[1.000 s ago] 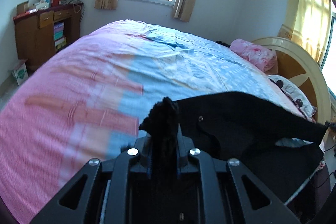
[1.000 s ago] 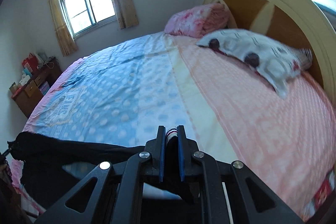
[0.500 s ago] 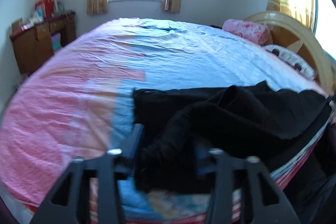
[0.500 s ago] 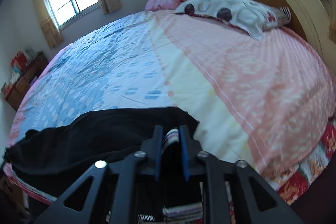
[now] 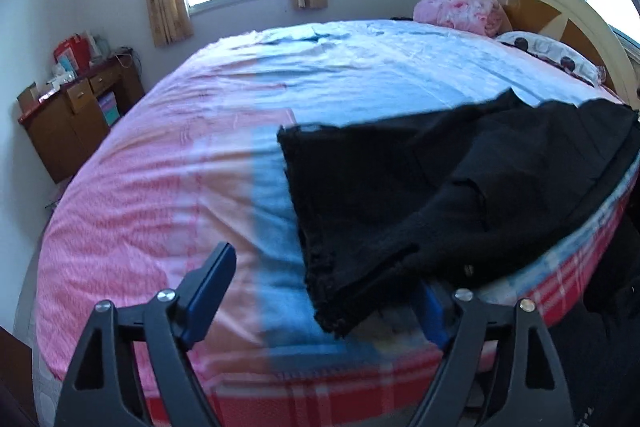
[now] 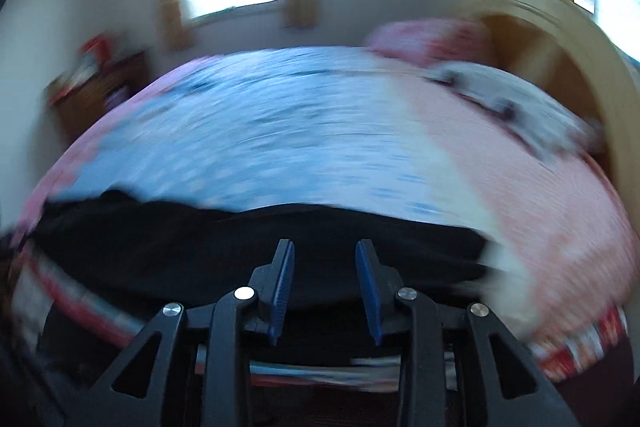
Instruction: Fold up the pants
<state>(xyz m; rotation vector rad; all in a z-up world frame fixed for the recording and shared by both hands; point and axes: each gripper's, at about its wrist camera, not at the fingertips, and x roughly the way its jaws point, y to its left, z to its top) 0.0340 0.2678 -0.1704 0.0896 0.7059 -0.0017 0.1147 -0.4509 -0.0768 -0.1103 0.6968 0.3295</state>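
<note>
On the bed (image 5: 168, 187), black pants (image 5: 400, 195) now lie released, both grippers' fingers (image 6: 283, 279) having spread apart.

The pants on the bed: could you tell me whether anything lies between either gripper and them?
Nothing visible does. The pants lie bare on the bed, just ahead of the open left gripper and the open right gripper.

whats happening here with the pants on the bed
A person with a two-finger tool in each hand is folding black pants on the bed. The pants lie rumpled along the near edge. Both the left tool and the right tool are open and hold nothing.
</note>
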